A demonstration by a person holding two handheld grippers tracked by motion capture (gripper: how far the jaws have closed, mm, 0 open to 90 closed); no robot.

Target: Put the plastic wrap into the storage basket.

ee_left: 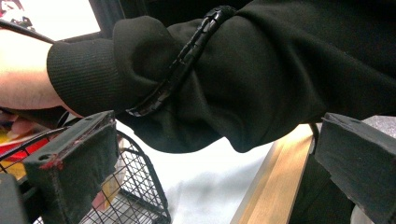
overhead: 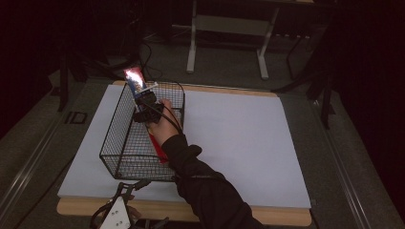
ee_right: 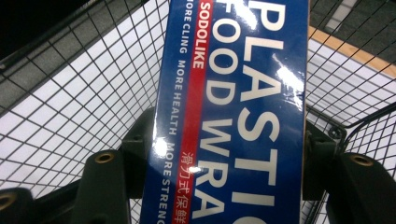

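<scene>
Two grippers are at work over a white sheet (overhead: 239,138) that covers a wooden table (overhead: 286,215). From the high view, a black wire basket (overhead: 125,157) sits at about nine o'clock on the sheet, its long side running toward twelve. The person's right hand (overhead: 165,126) reaches over the basket, sleeve (overhead: 205,191) trailing back to six o'clock, and the right gripper (overhead: 145,102) holds a long blue box of plastic food wrap (overhead: 135,80) standing tilted, its top end poking above the basket's far rim at roughly eleven o'clock. In the right gripper view the box (ee_right: 233,116) fills the gap between the two jaws, clamped on both sides, with basket mesh (ee_right: 79,102) behind it.

Down at six o'clock, just off the near table edge, the left gripper (overhead: 125,193) shows its grey plate. Seen in the left gripper view, its jaws stand wide apart with nothing between them; beyond them lie the basket's near corner (ee_left: 144,186), the table's wooden edge (ee_left: 275,177) and the black sleeve (ee_left: 243,79) of the other arm.
</scene>
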